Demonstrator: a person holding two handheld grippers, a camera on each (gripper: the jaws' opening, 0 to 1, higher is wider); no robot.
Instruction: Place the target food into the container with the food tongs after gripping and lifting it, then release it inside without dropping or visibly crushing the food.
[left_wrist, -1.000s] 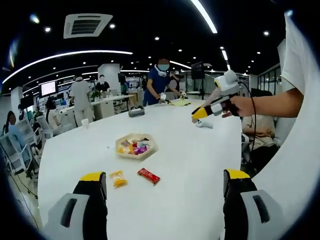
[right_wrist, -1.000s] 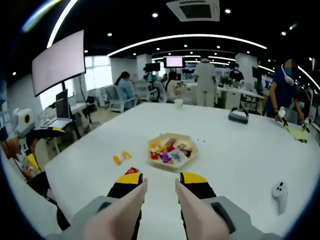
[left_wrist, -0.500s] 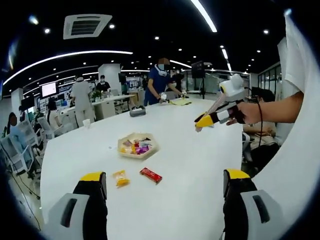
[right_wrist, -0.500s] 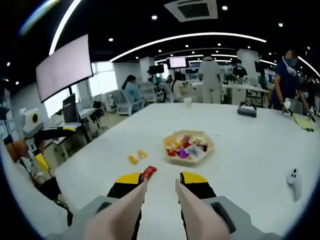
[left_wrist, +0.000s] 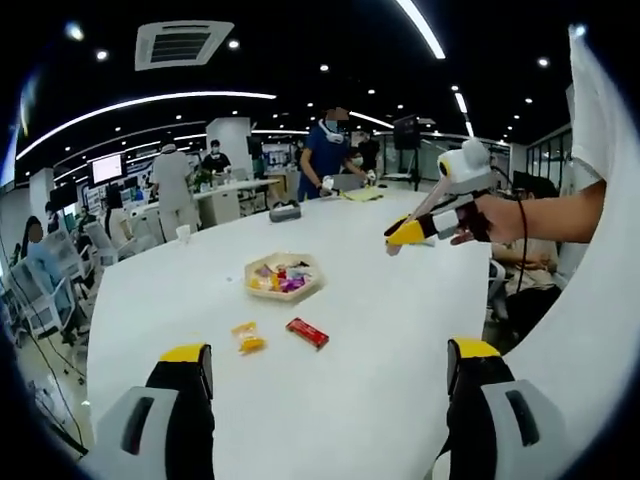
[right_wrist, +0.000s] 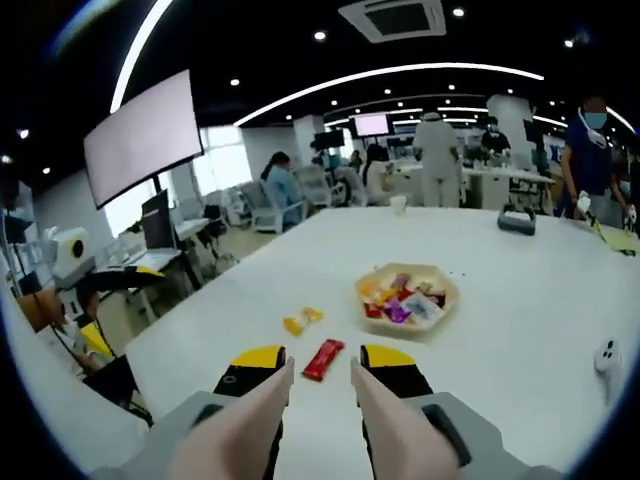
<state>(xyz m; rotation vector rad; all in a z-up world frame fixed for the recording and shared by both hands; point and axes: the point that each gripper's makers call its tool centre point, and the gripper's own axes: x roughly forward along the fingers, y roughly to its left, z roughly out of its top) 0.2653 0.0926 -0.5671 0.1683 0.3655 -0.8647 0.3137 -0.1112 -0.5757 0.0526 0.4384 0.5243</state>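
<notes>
Right gripper view puts my tongs (right_wrist: 320, 375), slightly spread and pinching nothing, just short of the glossy red snack bar (right_wrist: 323, 358) on the white table (right_wrist: 520, 330). I see a yellow candy (right_wrist: 301, 319) beside it, and the hexagonal tray (right_wrist: 408, 297) beyond. Left gripper (left_wrist: 330, 385) gapes wide.

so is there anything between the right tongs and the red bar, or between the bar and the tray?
Nothing visible. The right tongs hang open just short of the red bar, bare table between. From bar to tray is bare tabletop too; the yellow snack lies off to the side.
</notes>
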